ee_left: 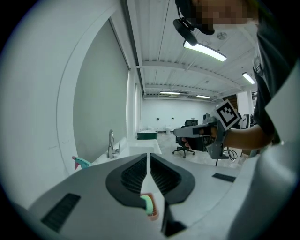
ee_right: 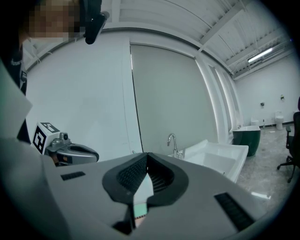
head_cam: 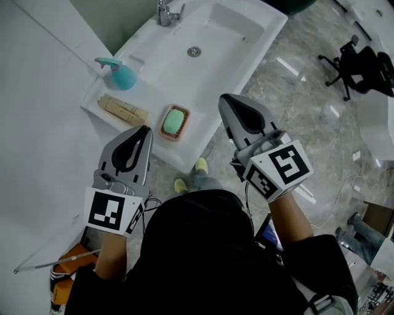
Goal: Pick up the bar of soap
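Note:
A green bar of soap [head_cam: 174, 121] lies in an orange dish [head_cam: 175, 137] on the left ledge of the white sink [head_cam: 246, 37]. My left gripper [head_cam: 146, 130] hovers just left of and below the dish, shut and empty. My right gripper [head_cam: 223, 98] hangs over the sink's front edge to the right of the soap, its jaws also meeting at the tip with nothing between them. In the left gripper view the soap [ee_left: 148, 205] shows through the gap under the shut left gripper [ee_left: 148, 154]. In the right gripper view the soap [ee_right: 139, 208] shows likewise below the right gripper [ee_right: 147, 154].
A teal spray bottle [head_cam: 120, 76] and a tan wooden piece [head_cam: 123, 109] stand on the ledge behind the dish. The faucet [head_cam: 165, 12] and drain [head_cam: 194, 51] lie farther back. A white wall runs along the left; a black office chair [head_cam: 357, 64] is on the marble floor.

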The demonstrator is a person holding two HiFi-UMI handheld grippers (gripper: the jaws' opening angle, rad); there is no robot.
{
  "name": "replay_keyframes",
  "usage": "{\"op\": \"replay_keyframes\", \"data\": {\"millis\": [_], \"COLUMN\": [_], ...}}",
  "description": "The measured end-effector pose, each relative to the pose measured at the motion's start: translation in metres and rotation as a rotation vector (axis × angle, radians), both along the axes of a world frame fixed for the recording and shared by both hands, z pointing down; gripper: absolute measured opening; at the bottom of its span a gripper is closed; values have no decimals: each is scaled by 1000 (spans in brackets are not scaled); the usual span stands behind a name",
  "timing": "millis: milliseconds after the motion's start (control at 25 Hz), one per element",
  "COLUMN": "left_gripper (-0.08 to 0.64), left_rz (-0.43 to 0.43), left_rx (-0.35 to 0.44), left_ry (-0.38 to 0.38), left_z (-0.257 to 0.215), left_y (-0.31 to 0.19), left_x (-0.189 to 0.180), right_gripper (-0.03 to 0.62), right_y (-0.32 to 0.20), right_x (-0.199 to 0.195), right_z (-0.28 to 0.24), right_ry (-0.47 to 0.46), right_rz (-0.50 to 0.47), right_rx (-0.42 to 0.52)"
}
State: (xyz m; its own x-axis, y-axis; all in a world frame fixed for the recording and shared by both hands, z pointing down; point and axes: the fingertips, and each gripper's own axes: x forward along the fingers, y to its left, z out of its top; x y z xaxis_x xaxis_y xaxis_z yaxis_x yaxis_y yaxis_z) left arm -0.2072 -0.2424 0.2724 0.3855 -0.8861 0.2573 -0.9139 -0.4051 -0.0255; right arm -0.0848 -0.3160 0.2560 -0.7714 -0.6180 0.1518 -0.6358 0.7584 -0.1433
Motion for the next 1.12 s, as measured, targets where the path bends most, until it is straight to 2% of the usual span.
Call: {"op": "replay_keyframes", "data": {"millis": [240,720,1120], "left_gripper": [12,94,210], "left_rz": [23,26,131], "left_rx": [-47,-293,-468], "left_ry": [-62,-88,-227], "left_z": [22,91,148], "left_y": [-19,-46,-59], "left_x": [7,13,22], "right_gripper": [5,5,5], "right_y": [-17,-48,-69], "right_x": [4,13,23], "right_z": [10,29,37], "right_ry": [-4,-20,-44], "right_rz": [1,19,34], "right_rx": [-27,-76,-107]}}
